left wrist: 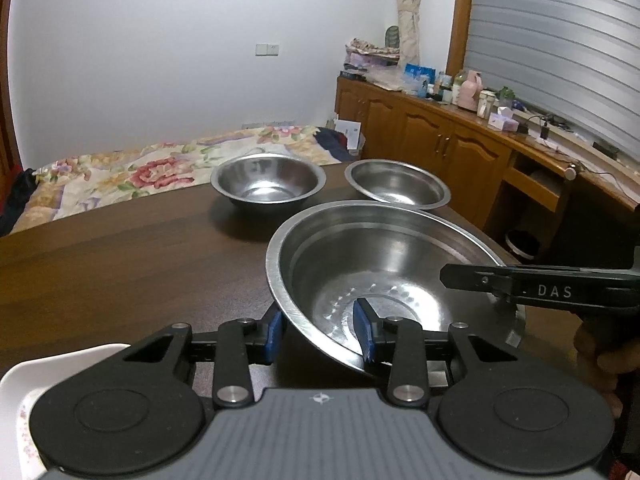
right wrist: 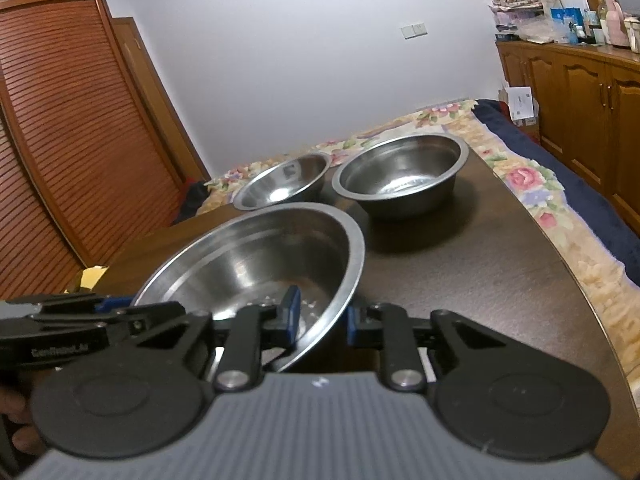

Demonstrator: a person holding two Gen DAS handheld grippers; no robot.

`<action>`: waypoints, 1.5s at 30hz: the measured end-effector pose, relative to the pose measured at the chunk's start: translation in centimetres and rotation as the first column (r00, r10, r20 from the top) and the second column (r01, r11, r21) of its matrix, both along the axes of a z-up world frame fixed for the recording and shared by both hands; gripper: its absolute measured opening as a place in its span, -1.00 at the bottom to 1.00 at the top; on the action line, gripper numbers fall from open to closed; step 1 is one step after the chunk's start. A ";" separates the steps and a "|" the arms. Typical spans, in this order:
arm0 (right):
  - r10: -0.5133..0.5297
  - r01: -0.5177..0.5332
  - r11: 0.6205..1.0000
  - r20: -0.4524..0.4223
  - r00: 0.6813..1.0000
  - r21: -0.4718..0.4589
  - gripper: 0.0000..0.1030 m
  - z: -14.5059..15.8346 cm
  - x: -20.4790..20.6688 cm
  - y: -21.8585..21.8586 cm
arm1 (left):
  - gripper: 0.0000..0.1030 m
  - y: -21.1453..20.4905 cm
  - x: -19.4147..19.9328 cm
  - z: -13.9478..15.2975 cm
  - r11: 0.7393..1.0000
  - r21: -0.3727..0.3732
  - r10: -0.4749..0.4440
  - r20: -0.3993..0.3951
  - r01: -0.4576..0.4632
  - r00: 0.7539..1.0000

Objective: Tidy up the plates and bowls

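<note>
A large steel bowl (left wrist: 384,264) is tilted above the dark wooden table (left wrist: 120,264). My left gripper (left wrist: 320,334) straddles its near rim, one blue pad inside and one outside, with a gap showing at the pads. My right gripper (right wrist: 320,316) straddles the rim (right wrist: 256,256) on the opposite side the same way. It also shows from the side in the left wrist view (left wrist: 472,280). Two smaller steel bowls stand further back: one (left wrist: 268,180) on the left and a shallower one (left wrist: 400,184) on the right. In the right wrist view they are the deep bowl (right wrist: 400,172) and the shallow bowl (right wrist: 284,184).
A white plate (left wrist: 24,392) with a flowered rim lies at the near left under my left gripper. A bed with a floral cover (left wrist: 140,172) lies beyond the table. Wooden cabinets (left wrist: 440,136) run along the right, and a slatted wooden door (right wrist: 60,140) stands on the left.
</note>
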State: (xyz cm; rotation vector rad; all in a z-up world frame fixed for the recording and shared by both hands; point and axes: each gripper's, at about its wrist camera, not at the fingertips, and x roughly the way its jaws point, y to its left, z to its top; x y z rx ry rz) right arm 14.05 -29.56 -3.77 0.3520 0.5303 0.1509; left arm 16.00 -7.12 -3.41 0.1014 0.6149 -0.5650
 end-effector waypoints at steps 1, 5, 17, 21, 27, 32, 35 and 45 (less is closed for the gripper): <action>0.002 -0.002 1.000 0.002 1.000 0.004 -0.54 0.1 -0.1 0.0 | -0.26 0.2 -0.2 0.2 1.000 -0.002 -0.004 0.005 0.004 1.000; 0.015 -0.015 1.000 0.022 1.000 0.002 -0.54 0.9 -0.9 0.2 | -0.25 0.6 -1.1 0.9 1.000 -0.004 -0.012 0.026 0.012 1.000; 0.047 -0.046 0.999 0.056 0.997 -0.019 -0.53 2.0 -2.8 1.0 | -0.25 2.1 -3.7 0.7 0.999 0.009 -0.036 0.040 0.036 0.999; 0.054 -0.053 0.998 0.047 0.997 -0.023 -0.54 1.5 -3.3 1.3 | -0.25 2.3 -4.2 -0.2 0.999 0.028 -0.035 0.028 0.034 0.999; 0.058 -0.057 0.998 0.028 0.998 -0.028 -0.54 0.5 -3.9 1.4 | -0.25 2.6 -4.8 -1.4 0.999 0.042 -0.035 -0.001 0.035 0.999; 0.054 -0.053 0.999 0.014 0.998 -0.010 -0.54 0.2 -4.4 1.6 | -0.25 2.8 -4.9 -1.8 0.999 0.044 -0.030 -0.014 0.030 0.999; 0.053 -0.053 0.999 0.008 0.999 -0.011 -0.54 -0.1 -4.5 1.8 | -0.24 2.7 -5.0 -1.9 0.999 0.044 -0.029 -0.009 0.029 1.000; 0.054 -0.054 0.999 0.007 0.999 -0.003 -0.54 -0.4 -4.4 1.7 | -0.23 2.7 -5.0 -1.8 0.999 0.040 -0.029 -0.009 0.029 1.000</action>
